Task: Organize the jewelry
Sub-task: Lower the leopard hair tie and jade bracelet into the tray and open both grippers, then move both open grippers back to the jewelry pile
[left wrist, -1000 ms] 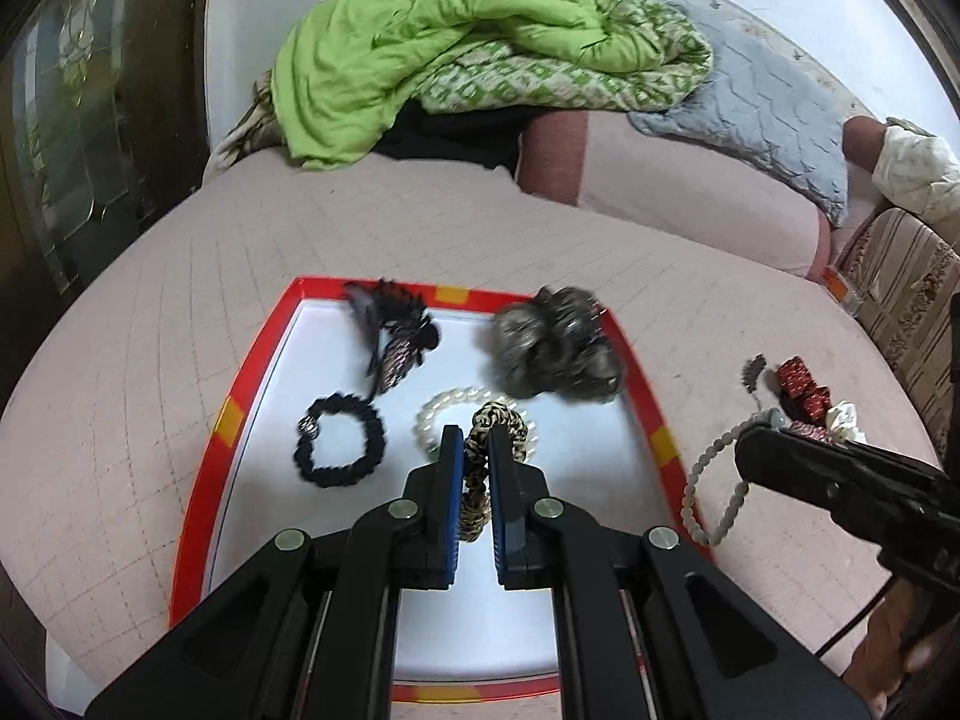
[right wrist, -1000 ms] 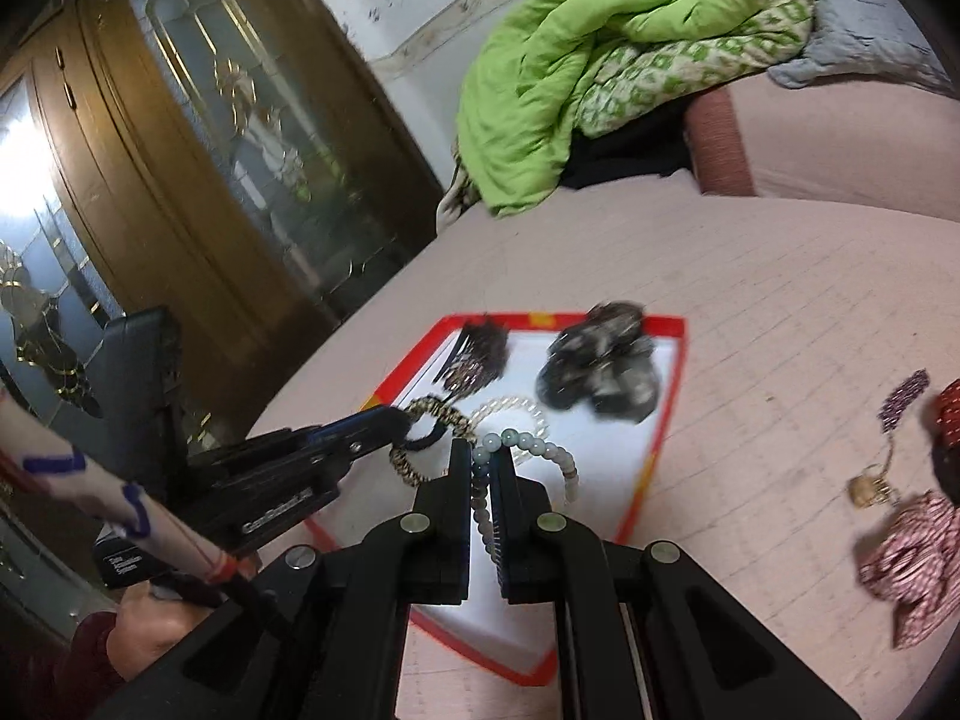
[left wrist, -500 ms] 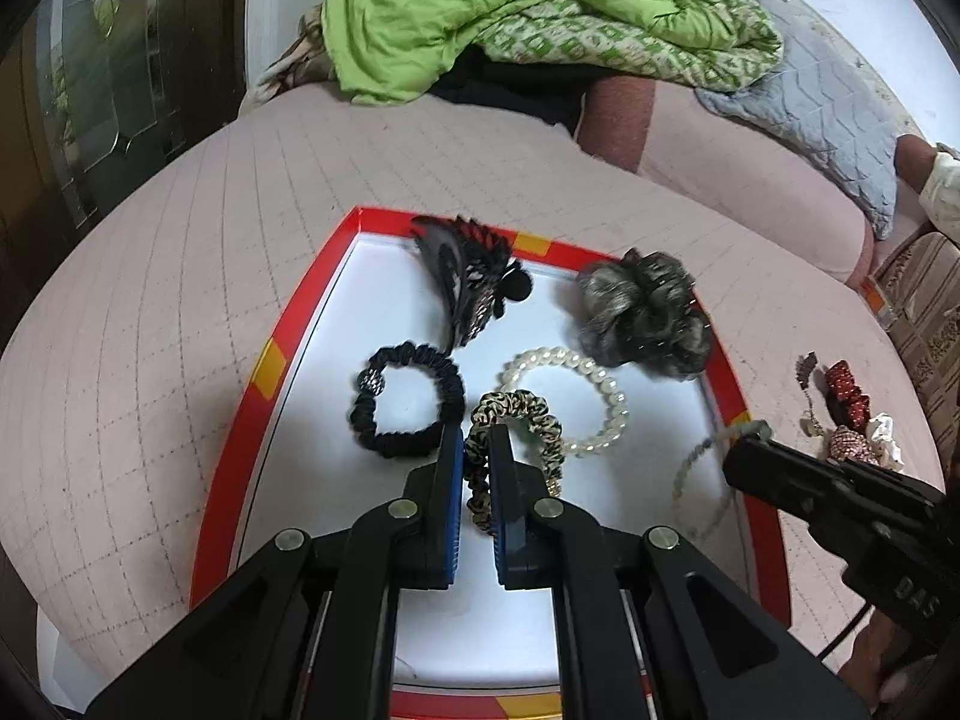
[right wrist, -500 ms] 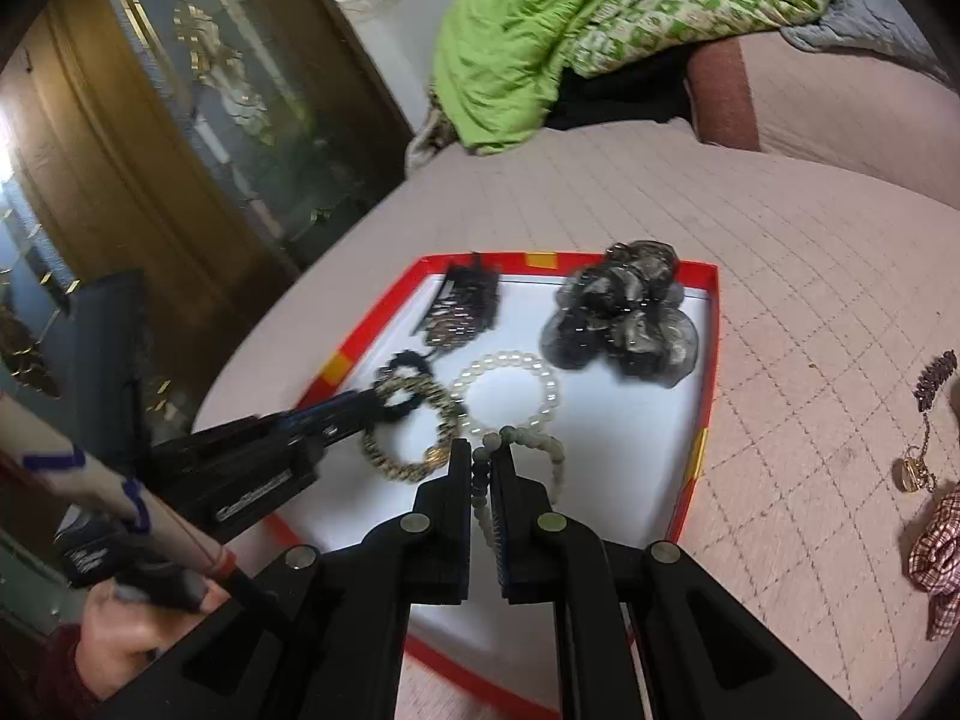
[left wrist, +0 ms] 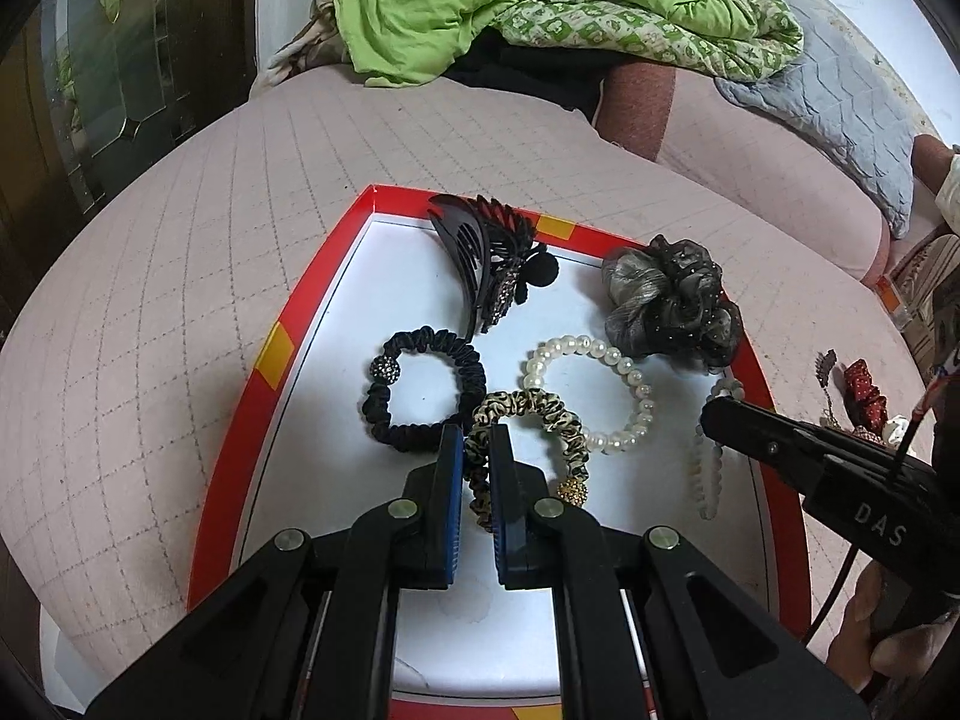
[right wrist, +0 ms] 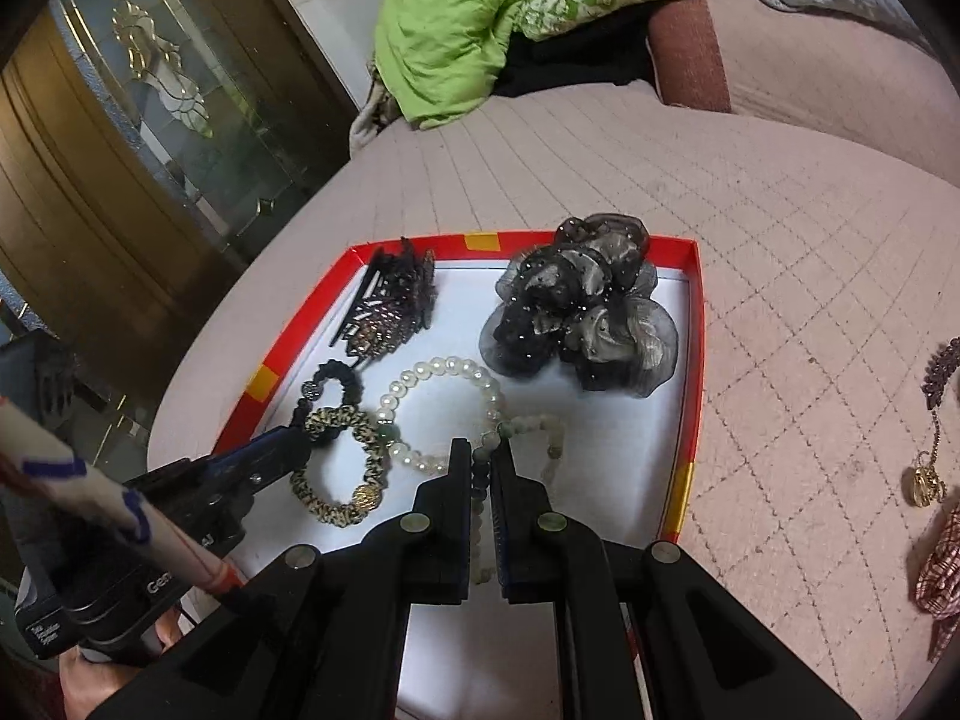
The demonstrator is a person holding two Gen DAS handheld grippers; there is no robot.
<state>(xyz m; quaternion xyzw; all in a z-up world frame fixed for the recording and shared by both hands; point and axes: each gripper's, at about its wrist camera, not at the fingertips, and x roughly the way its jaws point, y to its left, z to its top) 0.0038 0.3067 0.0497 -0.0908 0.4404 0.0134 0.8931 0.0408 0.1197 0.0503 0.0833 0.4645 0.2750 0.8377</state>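
Lowering both grippers before letting go suits best: left gripper (left wrist: 477,441) pinches the leopard scrunchie (left wrist: 540,414), right gripper (right wrist: 480,456) the green bead bracelet (right wrist: 528,426), tray (right wrist: 690,360) just beneath

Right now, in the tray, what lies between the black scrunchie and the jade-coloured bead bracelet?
The leopard-print scrunchie and the pearl bracelet lie between the black scrunchie and the jade-coloured bead bracelet; the left wrist view shows it best.
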